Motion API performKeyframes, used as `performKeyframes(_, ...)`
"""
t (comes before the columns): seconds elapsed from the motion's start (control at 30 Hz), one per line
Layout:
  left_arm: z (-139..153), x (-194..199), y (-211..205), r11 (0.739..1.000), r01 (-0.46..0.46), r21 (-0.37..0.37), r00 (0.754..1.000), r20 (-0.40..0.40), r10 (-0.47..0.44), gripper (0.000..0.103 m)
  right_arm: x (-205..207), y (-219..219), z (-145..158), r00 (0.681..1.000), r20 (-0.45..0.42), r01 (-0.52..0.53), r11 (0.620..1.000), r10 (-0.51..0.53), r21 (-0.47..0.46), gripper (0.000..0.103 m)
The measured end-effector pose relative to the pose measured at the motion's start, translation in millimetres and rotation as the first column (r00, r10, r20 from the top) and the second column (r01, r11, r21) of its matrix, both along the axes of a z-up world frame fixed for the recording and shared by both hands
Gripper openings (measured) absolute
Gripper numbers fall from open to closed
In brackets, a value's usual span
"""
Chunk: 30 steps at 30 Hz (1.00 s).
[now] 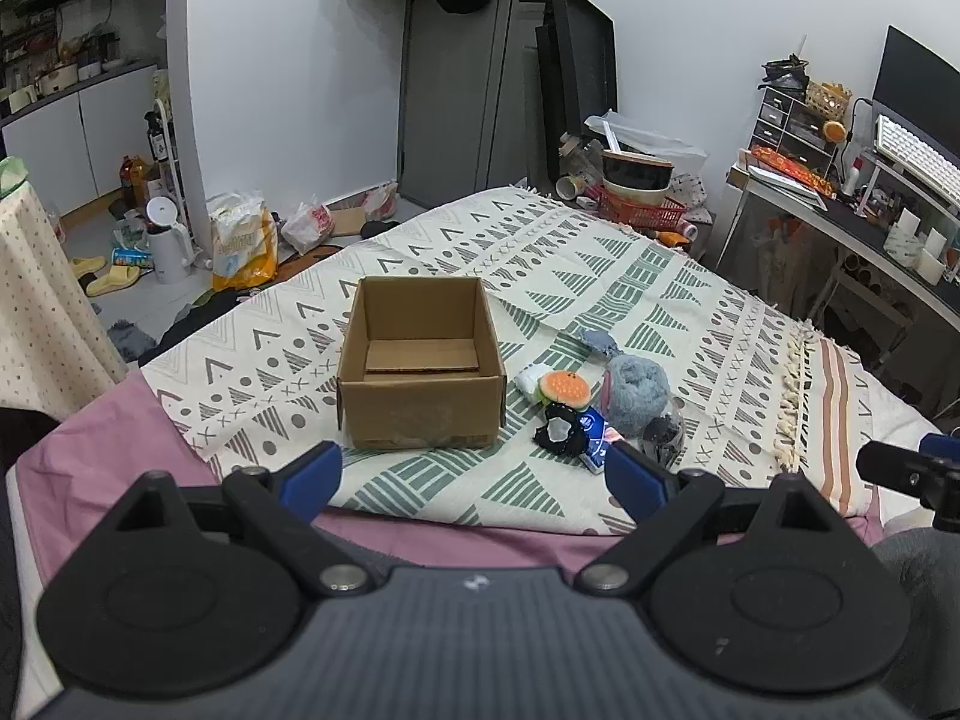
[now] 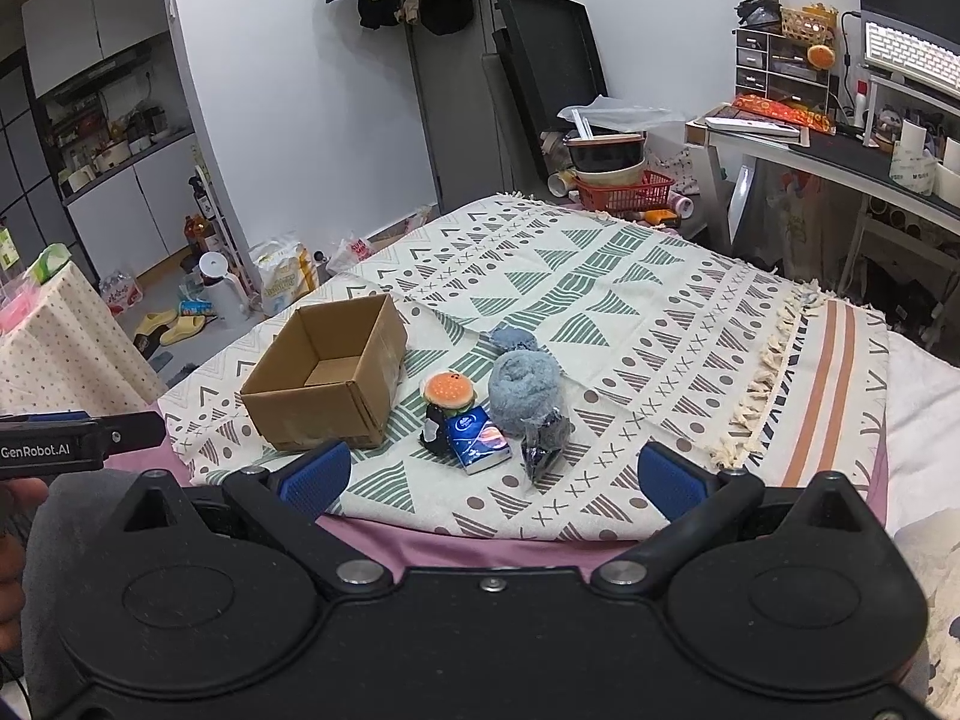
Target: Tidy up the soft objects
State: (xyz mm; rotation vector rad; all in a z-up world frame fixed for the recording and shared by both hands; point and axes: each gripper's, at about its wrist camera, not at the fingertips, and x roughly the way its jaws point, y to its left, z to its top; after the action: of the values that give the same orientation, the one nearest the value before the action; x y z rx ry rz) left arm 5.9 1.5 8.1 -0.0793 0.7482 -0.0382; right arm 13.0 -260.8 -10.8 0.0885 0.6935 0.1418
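Both claws (image 1: 474,477) (image 2: 489,477) spread, cardboard box (image 1: 420,372) beside plush burger (image 2: 449,390), blue towel roll (image 2: 525,387)

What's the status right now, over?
Both claws, left and right, open, empty. Cardboard box empty; soft toys piled beside it. Path clear.

Open box (image 1: 420,360) — toys (image 1: 591,402) alongside
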Motion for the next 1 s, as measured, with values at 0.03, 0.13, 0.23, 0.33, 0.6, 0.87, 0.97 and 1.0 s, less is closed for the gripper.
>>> performKeyframes(0.03,-0.4,1.5,0.7,1.0,-0.003,0.0,1.0,-0.002,0.003,0.094,0.9,-0.5,-0.2,1.0,0.0,0.0,1.0,0.0,0.001,0.103)
performKeyframes(0.13,-1.6,3.7,1.0,1.0,-0.004,0.001,1.0,-0.006,0.004,0.094,3.9,-2.9,-1.4,1.0,0.0,0.003,1.0,-0.003,0.015,0.103)
performKeyframes(0.23,-4.3,9.7,-0.6,1.0,-0.004,0.007,1.0,-0.006,0.004,0.094,7.9,-6.8,-3.3,1.0,0.0,0.013,1.0,-0.013,0.028,0.103)
performKeyframes(0.33,-8.0,18.0,-4.3,1.0,-0.006,0.008,1.0,-0.012,0.006,0.094,13.6,-9.7,-5.8,1.0,-0.004,0.024,0.999,-0.024,0.036,0.103)
performKeyframes(0.6,-23.1,37.7,-13.9,1.0,0.002,-0.006,1.0,-0.02,-0.002,0.094,30.2,-14.2,-18.8,1.0,-0.021,0.002,0.998,-0.001,0.063,0.103)
performKeyframes(0.87,-43.0,61.7,-23.8,1.0,0.005,-0.012,0.999,-0.045,-0.006,0.093,54.2,-19.3,-39.7,0.998,-0.054,-0.011,0.997,0.015,0.079,0.099)
performKeyframes(0.97,-50.4,71.3,-28.2,1.0,0.009,-0.015,0.998,-0.056,-0.01,0.093,64.8,-22.7,-48.8,0.997,-0.078,-0.008,0.996,0.015,0.088,0.093)
performKeyframes(1.0,-52.4,74.7,-29.1,1.0,0.01,-0.017,0.998,-0.06,-0.011,0.093,68.8,-24.1,-51.3,0.996,-0.085,-0.007,0.996,0.014,0.09,0.091)
